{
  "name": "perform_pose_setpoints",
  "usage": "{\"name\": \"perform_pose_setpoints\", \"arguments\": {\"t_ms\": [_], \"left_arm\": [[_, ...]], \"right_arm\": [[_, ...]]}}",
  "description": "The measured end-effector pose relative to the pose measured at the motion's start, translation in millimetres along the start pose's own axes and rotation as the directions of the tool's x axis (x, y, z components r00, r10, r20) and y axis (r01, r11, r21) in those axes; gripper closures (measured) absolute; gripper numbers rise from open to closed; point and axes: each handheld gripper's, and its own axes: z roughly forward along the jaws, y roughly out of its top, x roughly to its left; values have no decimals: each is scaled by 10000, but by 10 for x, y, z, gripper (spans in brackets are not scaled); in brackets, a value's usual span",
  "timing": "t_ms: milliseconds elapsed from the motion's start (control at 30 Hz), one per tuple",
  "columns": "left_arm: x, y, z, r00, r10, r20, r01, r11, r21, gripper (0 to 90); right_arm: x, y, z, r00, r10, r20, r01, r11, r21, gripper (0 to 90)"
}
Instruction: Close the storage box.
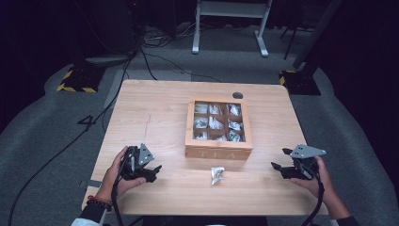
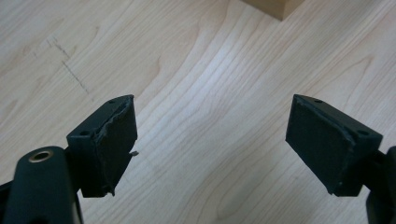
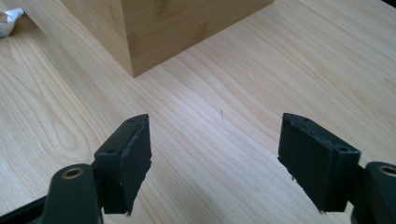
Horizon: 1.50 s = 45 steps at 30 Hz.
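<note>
A wooden tea box (image 1: 219, 149) with several compartments of white tea bags stands at the middle of the table (image 1: 155, 117). One loose tea bag (image 1: 217, 174) lies on the wood just in front of the box. My left gripper (image 1: 153, 172) rests low at the front left, open, with bare wood between its jaws (image 2: 210, 135). My right gripper (image 1: 281, 159) is at the front right, open and holding nothing (image 3: 215, 154). A corner of the box (image 3: 154, 28) stands ahead of it, and the loose tea bag (image 3: 9, 18) lies at the far left of that view. A box corner (image 2: 278, 7) also peeks in at the top of the left gripper view.
A dark hole (image 1: 237, 95) marks the table's far edge behind the box. Cables (image 1: 70, 141) trail over the grey floor to the left, and a white frame (image 1: 230, 23) stands beyond the table. A faint pencil line (image 2: 70, 70) crosses the wood.
</note>
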Motion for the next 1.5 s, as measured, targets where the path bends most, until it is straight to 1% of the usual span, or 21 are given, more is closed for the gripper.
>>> {"name": "perform_pose_setpoints", "arguments": {"t_ms": [100, 200, 267, 367, 467, 567, 633, 733, 800, 867, 967, 1033, 1100, 1167, 1233, 1267, 1300, 1333, 1400, 1433, 1500], "left_arm": [[10, -76, 24, 9999, -86, 67, 85, 9999, 105, 170], [16, -148, 47, 9999, -113, 62, 112, 9997, 236, 170], [25, -194, 58, 9999, -81, 72, 79, 9995, 314, 170], [52, -257, 62, 9996, -245, 145, 240, 9991, 337, 170], [83, -313, 63, 9986, -439, 302, 431, 9987, 255, 170], [116, -369, 59, 9967, -582, 574, 573, 9982, 173, 169], [140, -406, 63, 9961, -574, 667, 561, 9982, 214, 169], [189, -469, 76, 9944, -746, 744, 728, 9970, 267, 169], [219, -513, 81, 9906, -1014, 913, 990, 9946, 310, 169], [243, -553, 80, 9871, -1195, 1067, 1177, 9928, 235, 168], [284, -606, 83, 9786, -1534, 1368, 1527, 9881, 154, 167], [318, -663, 98, 9708, -1779, 1606, 1821, 9832, -115, 166], [315, -704, 95, 9713, -1759, 1604, 1840, 9822, -372, 163], [312, -708, 91, 9712, -1793, 1569, 1874, 9815, -381, 163], [311, -708, 91, 9715, -1793, 1554, 1873, 9816, -381, 162], [307, -709, 91, 9703, -1847, 1563, 1928, 9805, -383, 162], [314, -708, 89, 9732, -1736, 1506, 1812, 9827, -384, 162], [307, -709, 91, 9704, -1846, 1560, 1927, 9805, -383, 162], [310, -709, 91, 9714, -1798, 1549, 1878, 9814, -385, 162], [305, -710, 91, 9698, -1868, 1570, 1950, 9801, -383, 162], [307, -710, 92, 9702, -1851, 1564, 1933, 9804, -388, 162]], "right_arm": [[-10, -71, -5, 9998, 199, 10, -199, 9998, 38, 255], [-35, -147, -24, 9982, 566, -201, -566, 9984, 4, 247], [-49, -196, -33, 9977, 644, -217, -643, 9979, 50, 244], [-73, -275, -41, 9953, 926, -300, -925, 9957, 24, 240], [-98, -353, -35, 9927, 1167, -301, -1166, 9932, 53, 238], [-120, -417, -30, 9918, 1263, -218, -1260, 9919, 143, 238], [-134, -460, -28, 9895, 1425, -220, -1422, 9897, 174, 236], [-161, -528, -30, 9868, 1607, -195, -1603, 9868, 220, 235], [-175, -571, -39, 9840, 1773, -193, -1770, 9841, 153, 229], [-191, -619, -41, 9799, 1992, -145, -1990, 9799, 108, 223], [-212, -696, -32, 9735, 2288, -57, -2286, 9734, 176, 217], [-207, -726, -43, 9727, 2322, 34, -2322, 9727, 50, 214], [-202, -733, -49, 9712, 2382, 106, -2382, 9712, 39, 211], [-192, -731, -47, 9724, 2322, 216, -2324, 9726, 84, 211], [-194, -731, -46, 9726, 2316, 216, -2318, 9727, 76, 208], [-195, -731, -45, 9723, 2327, 203, -2329, 9725, 85, 207], [-196, -730, -44, 9722, 2333, 196, -2335, 9723, 84, 205], [-196, -730, -43, 9723, 2329, 197, -2331, 9724, 85, 205], [-195, -730, -43, 9725, 2319, 203, -2321, 9726, 91, 205], [-195, -730, -43, 9725, 2321, 204, -2323, 9726, 91, 205], [-195, -730, -43, 9725, 2321, 201, -2323, 9726, 87, 205]]}}
